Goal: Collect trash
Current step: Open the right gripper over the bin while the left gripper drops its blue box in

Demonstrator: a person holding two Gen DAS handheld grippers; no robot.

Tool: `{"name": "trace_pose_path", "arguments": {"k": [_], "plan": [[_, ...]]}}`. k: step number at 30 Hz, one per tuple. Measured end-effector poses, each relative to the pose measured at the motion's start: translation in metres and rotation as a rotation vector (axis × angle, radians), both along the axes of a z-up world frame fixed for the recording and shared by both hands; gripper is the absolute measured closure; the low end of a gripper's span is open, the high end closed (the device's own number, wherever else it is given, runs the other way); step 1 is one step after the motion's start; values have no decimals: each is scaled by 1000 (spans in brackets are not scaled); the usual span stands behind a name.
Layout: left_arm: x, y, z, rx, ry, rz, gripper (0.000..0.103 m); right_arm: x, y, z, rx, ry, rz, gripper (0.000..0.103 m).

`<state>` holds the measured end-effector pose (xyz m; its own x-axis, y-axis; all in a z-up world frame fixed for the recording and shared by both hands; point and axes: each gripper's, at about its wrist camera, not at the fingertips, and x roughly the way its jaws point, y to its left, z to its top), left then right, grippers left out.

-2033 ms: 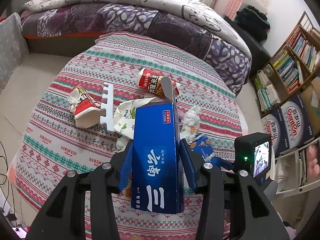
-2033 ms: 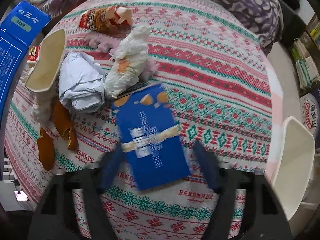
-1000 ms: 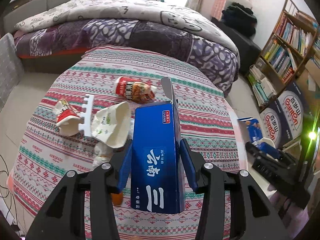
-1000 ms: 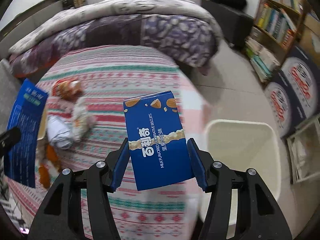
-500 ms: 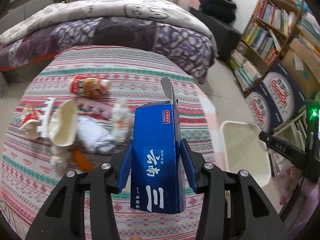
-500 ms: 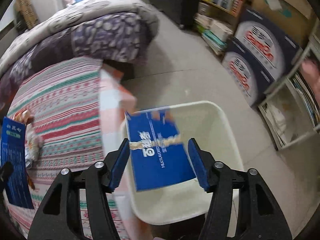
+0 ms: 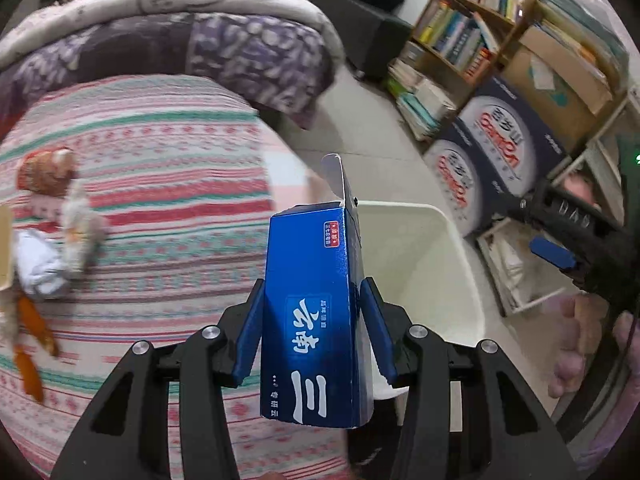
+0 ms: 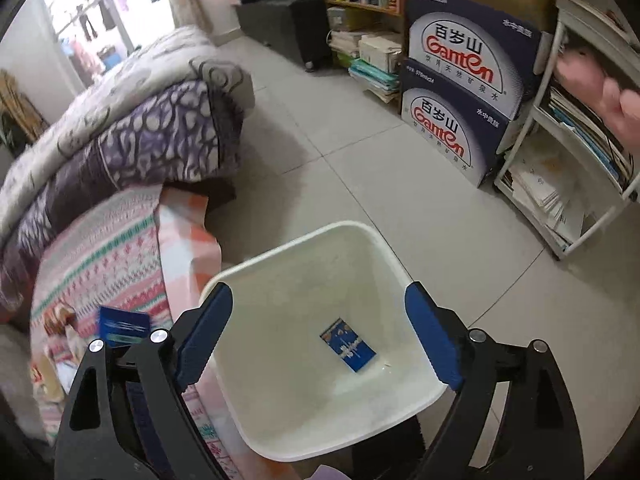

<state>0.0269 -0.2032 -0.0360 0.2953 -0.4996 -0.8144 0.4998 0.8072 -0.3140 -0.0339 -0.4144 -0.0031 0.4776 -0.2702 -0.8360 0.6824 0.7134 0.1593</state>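
1. The left gripper (image 7: pixel 312 332) holds a tall blue carton (image 7: pixel 316 312) upright, its blue fingers (image 7: pixel 250 332) pressed against both long sides; the carton's top flap stands open.
2. In the left wrist view the carton sits in front of the near rim of a white trash bin (image 7: pixel 448 264), which stands on the floor just beside the tabletop.
3. The right gripper (image 8: pixel 320 336) hangs above the same bin (image 8: pixel 256 412) with its fingers (image 8: pixel 434 340) spread wide and nothing between them.
4. A small blue snack box (image 8: pixel 349 345) lies flat on the bottom of the bin, away from the walls.
5. The tabletop carries a striped patterned cloth (image 7: pixel 160 200) in red, green and white.
6. More trash lies at the cloth's left edge: a red-and-brown wrapper (image 7: pixel 46 172), a crumpled white wad (image 7: pixel 40 268), a tissue-like lump (image 7: pixel 82 220) and orange peel-like strips (image 7: pixel 30 344), though motion blur makes these hard to identify for sure.
7. Behind the tabletop is a bed with a purple patterned quilt (image 8: pixel 160 136).
8. Two stacked Ganten water cartons (image 8: pixel 464 96) stand on the tiled floor beside a white wire shelf (image 8: pixel 560 184) holding books and papers.
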Motion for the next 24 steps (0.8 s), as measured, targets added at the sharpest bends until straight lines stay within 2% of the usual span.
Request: {"name": "trace_pose_path", "arguments": {"k": [10, 12, 14, 18, 24], "plan": [[-14, -61, -17, -61, 63, -90, 52, -18, -27, 15, 69, -93, -69, 13], [-16, -67, -20, -76, 84, -97, 35, -21, -30, 16, 87, -105, -79, 12], [-17, -66, -19, -84, 88, -99, 33, -22, -31, 16, 106, -114, -81, 12], [-15, -52, -9, -28, 52, -84, 31, -17, -21, 17, 119, -122, -55, 11], [-2, -9, 7, 93, -75, -1, 25, 0, 10, 17, 83, -104, 12, 9]]}}
